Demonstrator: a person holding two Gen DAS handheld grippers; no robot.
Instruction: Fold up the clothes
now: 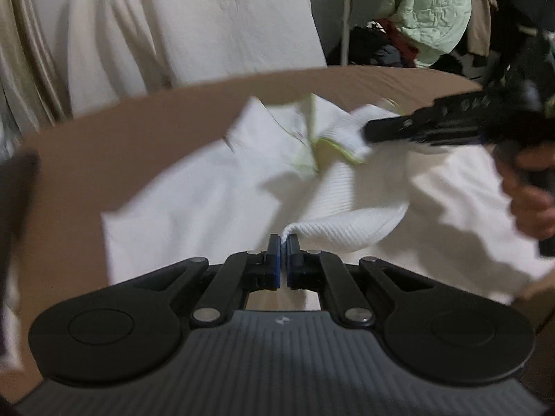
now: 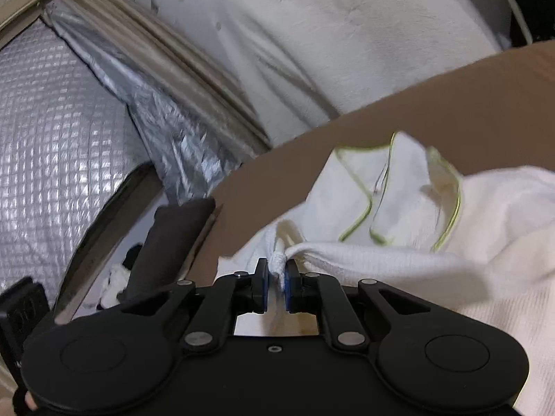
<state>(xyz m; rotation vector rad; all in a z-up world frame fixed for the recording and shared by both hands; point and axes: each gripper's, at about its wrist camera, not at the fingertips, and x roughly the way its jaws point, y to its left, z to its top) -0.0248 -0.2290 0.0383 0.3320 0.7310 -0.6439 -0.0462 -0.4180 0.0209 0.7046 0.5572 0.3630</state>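
Observation:
A white ribbed garment (image 1: 215, 190) with yellow-green trim lies crumpled on a brown table (image 1: 86, 159). My left gripper (image 1: 284, 242) is shut on a pinched fold of its white fabric, lifted off the table. My right gripper (image 2: 276, 267) is shut on a bunched edge of the same garment (image 2: 399, 263), near its trimmed collar (image 2: 364, 204). In the left wrist view the right gripper (image 1: 367, 133) comes in from the right, held by a hand (image 1: 530, 204), its tip against the cloth near the collar.
White cloth and beige curtains (image 1: 173, 27) hang behind the table. A pale green jacket (image 1: 430, 10) and dark clothes hang at the back right. Silver quilted foil (image 2: 52, 131) and a dark object (image 2: 170, 239) are left of the table edge.

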